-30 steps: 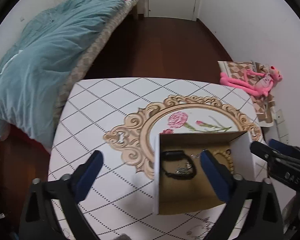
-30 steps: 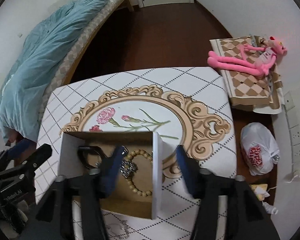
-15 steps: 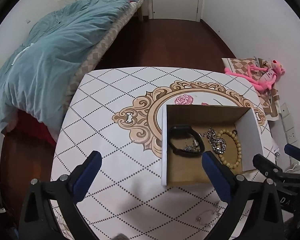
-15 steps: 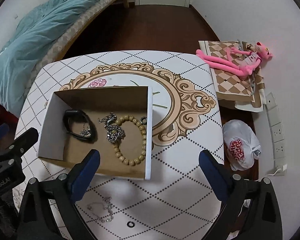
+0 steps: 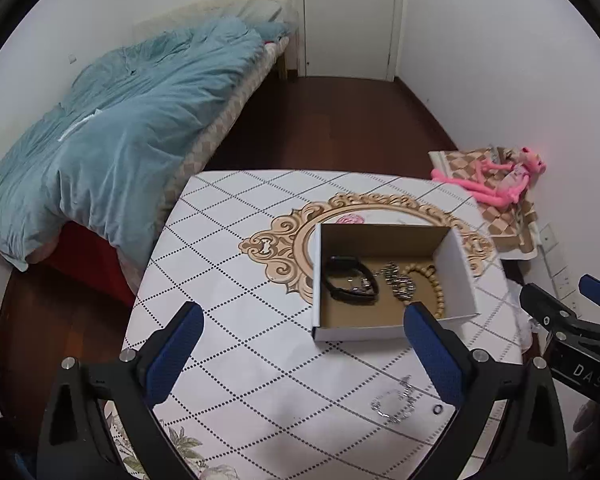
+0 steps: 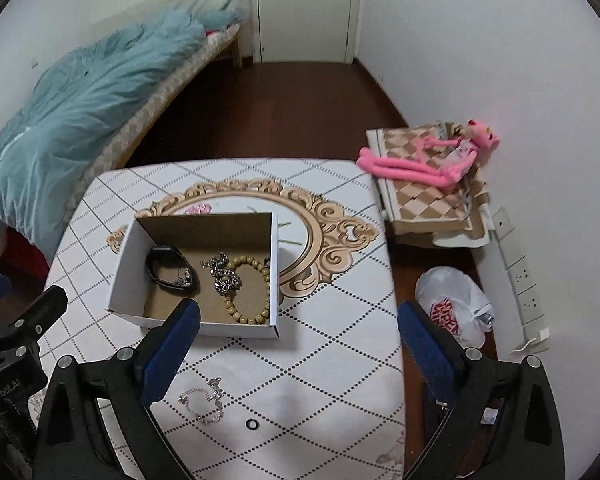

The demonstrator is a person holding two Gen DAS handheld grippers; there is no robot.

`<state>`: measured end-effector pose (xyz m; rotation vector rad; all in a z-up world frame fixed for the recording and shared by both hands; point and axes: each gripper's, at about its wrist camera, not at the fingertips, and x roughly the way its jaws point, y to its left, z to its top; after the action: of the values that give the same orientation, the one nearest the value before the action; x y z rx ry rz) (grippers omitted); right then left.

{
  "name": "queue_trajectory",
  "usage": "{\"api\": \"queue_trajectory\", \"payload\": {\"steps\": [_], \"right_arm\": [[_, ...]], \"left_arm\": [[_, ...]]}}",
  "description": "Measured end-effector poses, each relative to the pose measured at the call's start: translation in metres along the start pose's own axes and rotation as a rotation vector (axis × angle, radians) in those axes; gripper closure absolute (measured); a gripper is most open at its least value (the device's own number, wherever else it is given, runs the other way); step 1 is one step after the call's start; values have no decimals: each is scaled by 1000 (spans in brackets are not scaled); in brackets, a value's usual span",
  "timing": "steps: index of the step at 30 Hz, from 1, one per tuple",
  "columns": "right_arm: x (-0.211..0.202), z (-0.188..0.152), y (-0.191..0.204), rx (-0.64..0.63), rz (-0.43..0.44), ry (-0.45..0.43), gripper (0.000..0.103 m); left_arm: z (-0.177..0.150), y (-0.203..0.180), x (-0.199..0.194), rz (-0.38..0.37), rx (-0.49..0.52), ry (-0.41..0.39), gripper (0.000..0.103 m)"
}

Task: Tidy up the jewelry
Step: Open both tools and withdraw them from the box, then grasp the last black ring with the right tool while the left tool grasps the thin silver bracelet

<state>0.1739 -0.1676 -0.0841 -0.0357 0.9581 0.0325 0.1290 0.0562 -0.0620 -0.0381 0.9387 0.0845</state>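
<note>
On the tabletop [image 6: 320, 360] with its diamond pattern stands an open cardboard box [image 6: 204, 322] — white outside, brown inside — holding a black band [image 6: 168, 268] at its left, a tangled silver chain [image 6: 224, 274] in the middle and a tan beaded bracelet [image 6: 256, 292] at its right. Outside the box, nearer the cameras, a thin silver bracelet [image 6: 202, 400] lies loose on the cloth with a small dark ring [image 6: 252, 424] just beside it. The left tool [image 5: 300, 344] and the right tool [image 6: 298, 336] both hover above the tabletop, released and gripping nothing — blue pads spread wide.
</note>
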Motion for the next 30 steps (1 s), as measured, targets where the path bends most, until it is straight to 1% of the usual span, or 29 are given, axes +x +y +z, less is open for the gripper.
{"api": "queue_trajectory", "payload": {"steps": [8, 11, 13, 16, 19, 20, 24, 26, 28, 30], "right_arm": [[-53, -9, -7, 27, -7, -98, 3], [-67, -13, -8, 41, 2, -122, 3], [-69, -15, -9, 47, 12, -118, 3], [-56, -26, -8, 48, 29, -65, 3], [-29, -44, -4, 47, 35, 8, 3], [-12, -57, -2, 43, 36, 48, 3], [38, -98, 10, 20, 42, 141, 4], [60, -116, 16, 5, 52, 174, 11], [72, -128, 21, 1, 58, 197, 28], [83, -139, 25, -1, 66, 207, 35]], "left_arm": [[-3, -3, -45, -15, 4, -75, 1], [-5, -2, -54, -26, 1, -81, 1], [-8, -1, -55, -28, 1, -77, 1], [-18, 3, -44, -21, -17, -41, 1], [-37, 5, -20, 15, -13, 15, 1], [-44, 5, -11, 26, -7, 38, 1], [-78, 6, 33, 66, 14, 162, 1], [-96, 8, 50, 71, 10, 218, 1], [-107, 11, 61, 72, 3, 260, 1], [-115, 12, 67, 69, -4, 285, 1]]}}
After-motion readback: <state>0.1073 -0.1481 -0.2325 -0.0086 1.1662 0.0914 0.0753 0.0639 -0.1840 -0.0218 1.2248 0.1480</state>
